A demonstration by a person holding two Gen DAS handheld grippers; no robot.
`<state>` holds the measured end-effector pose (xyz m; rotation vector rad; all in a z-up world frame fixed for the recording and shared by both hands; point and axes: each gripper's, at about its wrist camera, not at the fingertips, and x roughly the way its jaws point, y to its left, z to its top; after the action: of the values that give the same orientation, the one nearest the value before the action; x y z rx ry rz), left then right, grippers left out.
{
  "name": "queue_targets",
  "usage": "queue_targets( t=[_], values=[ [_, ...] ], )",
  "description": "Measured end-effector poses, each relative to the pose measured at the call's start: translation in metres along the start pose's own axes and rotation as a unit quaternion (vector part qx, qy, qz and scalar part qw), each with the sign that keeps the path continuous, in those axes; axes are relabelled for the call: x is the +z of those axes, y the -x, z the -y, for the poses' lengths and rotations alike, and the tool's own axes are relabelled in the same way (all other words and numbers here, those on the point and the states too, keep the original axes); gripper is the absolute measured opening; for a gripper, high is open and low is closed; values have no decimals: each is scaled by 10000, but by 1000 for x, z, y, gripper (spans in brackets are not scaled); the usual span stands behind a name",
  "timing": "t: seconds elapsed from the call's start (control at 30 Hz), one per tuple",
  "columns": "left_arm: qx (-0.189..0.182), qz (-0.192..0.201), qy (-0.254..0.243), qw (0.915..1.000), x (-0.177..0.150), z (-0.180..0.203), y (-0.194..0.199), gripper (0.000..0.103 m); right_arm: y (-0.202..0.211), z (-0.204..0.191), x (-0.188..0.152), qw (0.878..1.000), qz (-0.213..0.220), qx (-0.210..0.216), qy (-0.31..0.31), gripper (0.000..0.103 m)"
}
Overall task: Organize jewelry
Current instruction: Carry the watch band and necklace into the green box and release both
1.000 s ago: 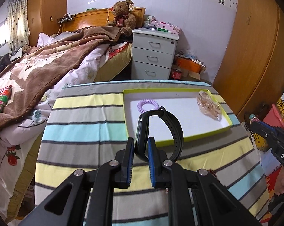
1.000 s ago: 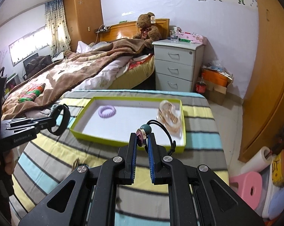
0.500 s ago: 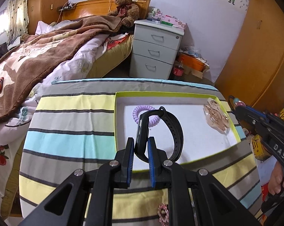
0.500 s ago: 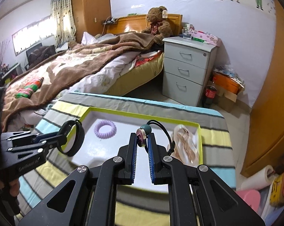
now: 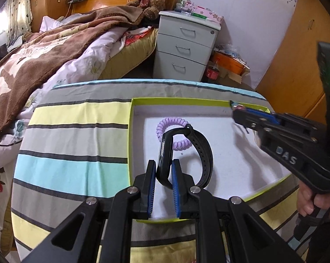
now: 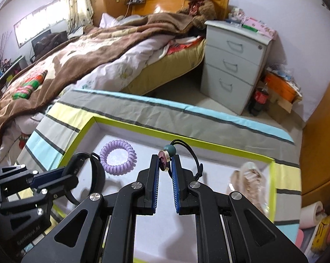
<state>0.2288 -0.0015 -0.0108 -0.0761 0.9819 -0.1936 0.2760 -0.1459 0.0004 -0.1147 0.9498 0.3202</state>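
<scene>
While poised over the tray (image 5: 208, 102), left gripper (image 5: 163, 172) pinching black wristband (image 5: 200, 151) upright, just above purple hair coil (image 6: 117, 154); right gripper (image 6: 165, 166) clamped on pendant cord (image 6: 165, 161), nearer beige clip (image 6: 249, 178), both ready for lowering onto white floor

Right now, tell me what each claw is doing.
Left claw: closed on the black watch band, over the tray.
Right claw: closed on the pendant cord, over the tray.

surface: striped tablecloth (image 5: 77, 131) | on it: green-rimmed tray (image 5: 175, 102)
</scene>
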Motion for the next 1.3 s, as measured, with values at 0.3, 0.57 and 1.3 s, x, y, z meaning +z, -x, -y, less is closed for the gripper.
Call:
queue_targets(
  t=[0.3, 0.57, 1.3],
  values=[
    [115, -108, -9, 9999, 1, 0, -12, 15, -25, -3, 5, 9995, -297, 21, 94, 12],
    [108, -241, 0, 9997, 1, 0, -20, 15, -38, -8, 6, 9988, -455, -25, 159, 12],
    [116, -228, 20, 9997, 1, 0, -20, 17, -46, -12, 9, 9985, -497, -107, 223, 15]
  ],
)
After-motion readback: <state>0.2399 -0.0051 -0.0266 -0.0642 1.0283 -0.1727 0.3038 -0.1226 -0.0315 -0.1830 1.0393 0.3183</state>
